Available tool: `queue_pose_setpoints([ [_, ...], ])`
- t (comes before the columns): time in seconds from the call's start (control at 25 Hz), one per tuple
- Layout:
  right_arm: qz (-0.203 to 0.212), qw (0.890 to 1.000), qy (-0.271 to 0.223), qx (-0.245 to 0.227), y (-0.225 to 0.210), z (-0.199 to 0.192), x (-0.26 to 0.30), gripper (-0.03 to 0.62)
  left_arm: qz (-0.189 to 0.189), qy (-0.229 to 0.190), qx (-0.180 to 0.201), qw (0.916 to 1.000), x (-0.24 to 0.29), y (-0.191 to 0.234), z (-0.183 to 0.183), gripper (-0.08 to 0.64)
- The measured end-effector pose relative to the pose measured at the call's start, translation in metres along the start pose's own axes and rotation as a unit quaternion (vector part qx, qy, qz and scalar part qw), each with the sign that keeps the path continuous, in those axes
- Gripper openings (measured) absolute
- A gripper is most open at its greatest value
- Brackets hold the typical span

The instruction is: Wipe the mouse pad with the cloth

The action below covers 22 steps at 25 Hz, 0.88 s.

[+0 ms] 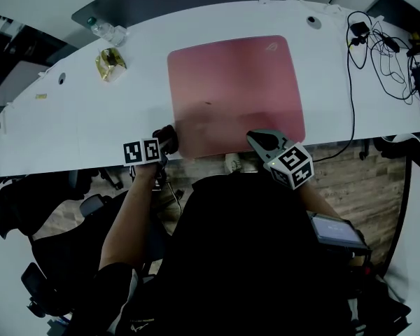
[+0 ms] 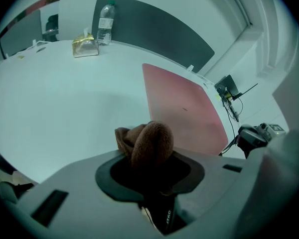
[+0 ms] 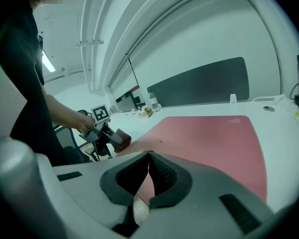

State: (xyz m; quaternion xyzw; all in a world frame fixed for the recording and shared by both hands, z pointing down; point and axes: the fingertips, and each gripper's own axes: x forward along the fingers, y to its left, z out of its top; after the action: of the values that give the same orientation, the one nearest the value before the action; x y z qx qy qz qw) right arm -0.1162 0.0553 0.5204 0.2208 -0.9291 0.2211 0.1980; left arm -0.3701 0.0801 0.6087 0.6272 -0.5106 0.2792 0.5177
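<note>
White counter [image 1: 77, 117] — clear bottle [image 1: 105, 29] upright at far edge, gold packet [image 1: 110, 64] near it; black cables [image 1: 385, 54] tangled far right.

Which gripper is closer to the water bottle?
Left. The left gripper is at the mouse pad's near left corner, on the water bottle's side; the right gripper is farther right along that near edge.

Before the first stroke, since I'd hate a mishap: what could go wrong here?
1. The pad lies at the near edge of the desk, and nothing visibly pins it: the right gripper is shut and empty at that edge. A stroke could slide the pad.
2. The cloth is a bunched wad in the left gripper, so the jaws might scrape the pad.
</note>
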Motion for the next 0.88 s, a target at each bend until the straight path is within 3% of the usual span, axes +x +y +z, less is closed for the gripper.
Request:
queue_pose_setpoints([
  [0.36,-0.004,1.0,-0.006,0.006,-0.012,-0.002,-0.012,0.026,0.026,0.014,0.029,0.9991,0.01,-0.032,-0.002,0.118],
  [0.88,0.0,1.0,-0.005,0.001,-0.049,-0.007,-0.038,0.026,0.0,0.027,0.027,0.9993,0.04,-0.104,-0.008,0.117],
])
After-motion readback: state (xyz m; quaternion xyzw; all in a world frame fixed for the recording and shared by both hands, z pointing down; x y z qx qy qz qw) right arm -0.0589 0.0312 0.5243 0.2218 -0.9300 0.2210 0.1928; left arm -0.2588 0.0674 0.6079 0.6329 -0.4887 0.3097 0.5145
